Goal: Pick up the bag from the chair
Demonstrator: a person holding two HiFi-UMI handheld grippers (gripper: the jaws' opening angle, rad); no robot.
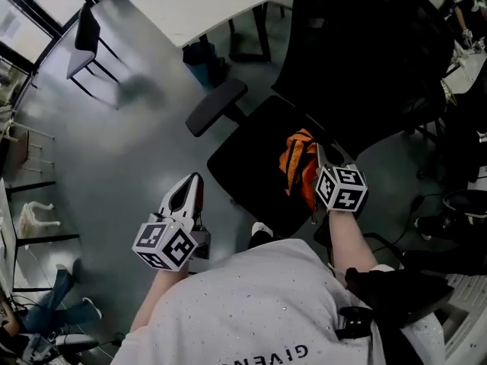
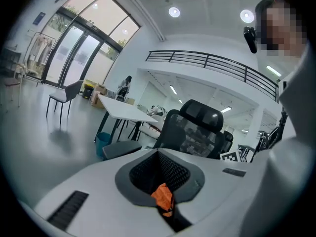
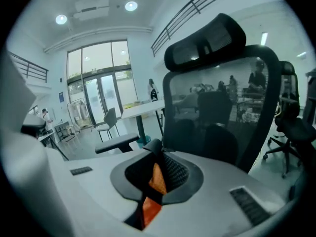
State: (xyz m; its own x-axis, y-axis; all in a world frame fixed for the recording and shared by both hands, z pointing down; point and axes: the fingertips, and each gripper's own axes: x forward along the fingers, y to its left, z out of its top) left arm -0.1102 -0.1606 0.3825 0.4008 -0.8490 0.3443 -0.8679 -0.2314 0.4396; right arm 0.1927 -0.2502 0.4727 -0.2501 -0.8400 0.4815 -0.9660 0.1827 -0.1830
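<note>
- Black mesh-backed office chair [image 1: 365,59], with a grey padded armrest [image 1: 217,106]: the largest item. It no longer seems to bear the bag.
- Orange crumpled soft bag [image 1: 298,162]: hangs from the right gripper above the chair seat. We judge it lifted clear (the dark seat hides any gap, so we cannot confirm this).
- Right gripper [image 1: 321,157]: jaws almost together, pinching a thin fold of the bag. Orange material shows between its pads in the right gripper view.
- Left gripper [image 1: 192,182]: held over the floor beside the chair, well apart from the bag. Its jaws are together and hold nothing of the bag. A small orange scrap sits deep in its throat, and we cannot tell whether that is the gripper's own part.
- Risk, grip: the whole bag hangs on one narrow pinch, so a swing or jerk could pull the fold out and drop the bag back on the seat.
- Risk, snag: the loose lower part could catch the seat edge or armrest if carried sideways too low.
- Risk, support: the left gripper is too far off to catch a slip.
</note>
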